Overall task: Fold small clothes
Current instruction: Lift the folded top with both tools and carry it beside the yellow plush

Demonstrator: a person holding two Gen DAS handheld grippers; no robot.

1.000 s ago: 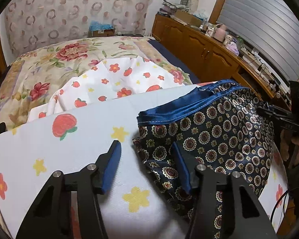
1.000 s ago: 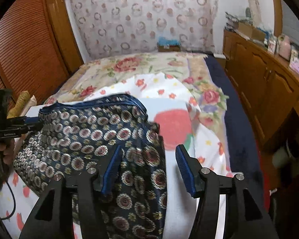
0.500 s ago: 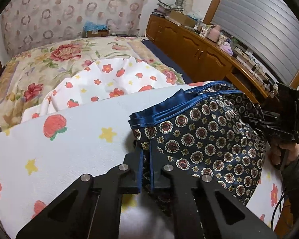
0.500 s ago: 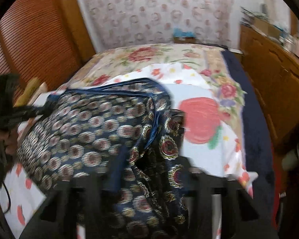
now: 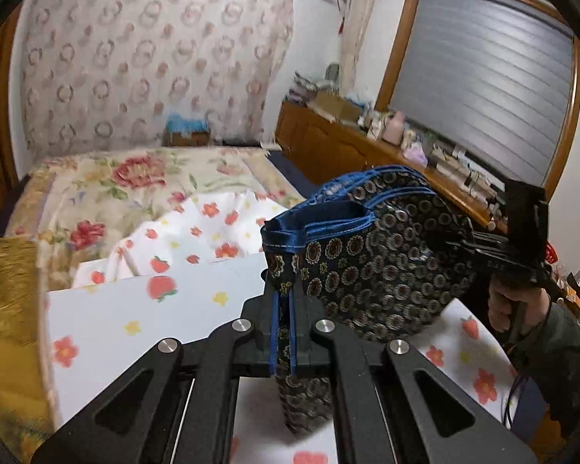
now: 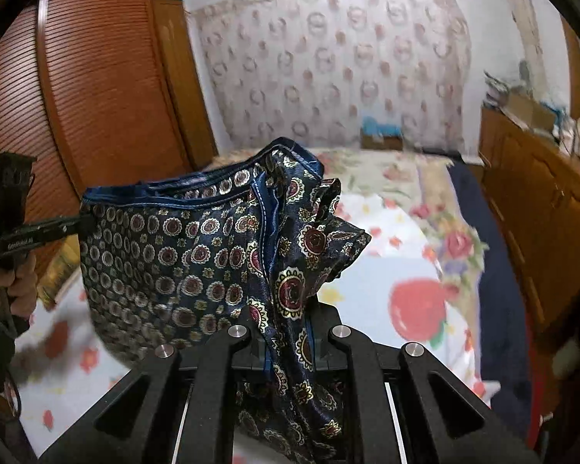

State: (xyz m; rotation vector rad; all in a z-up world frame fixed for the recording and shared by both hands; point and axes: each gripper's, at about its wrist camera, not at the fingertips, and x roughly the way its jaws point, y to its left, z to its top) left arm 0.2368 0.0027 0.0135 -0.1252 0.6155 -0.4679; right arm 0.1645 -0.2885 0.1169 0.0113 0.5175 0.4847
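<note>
A navy patterned garment [image 5: 367, 270] with a blue hem hangs stretched in the air between both grippers, above the bed. My left gripper [image 5: 284, 301] is shut on one blue-edged corner, and a flap of cloth droops below its fingers. My right gripper [image 6: 286, 332] has its jaws closing, with a bunched corner of the garment [image 6: 174, 251] pinched between the pads. Each wrist view shows the other gripper at the far end of the cloth: the right gripper [image 5: 479, 247] and the left gripper [image 6: 81, 224], each in a person's hand.
Below lies a white sheet with strawberries and flowers [image 5: 143, 309] over a floral quilt [image 5: 135, 178]. A wooden dresser [image 5: 328, 147] crowded with small items runs along the right of the bed. A louvred wooden wardrobe [image 6: 96, 96] stands on the left.
Both grippers went from open around the garment's corners to closed on them. They then rose and lifted the garment off the sheet, so it now hangs between them.
</note>
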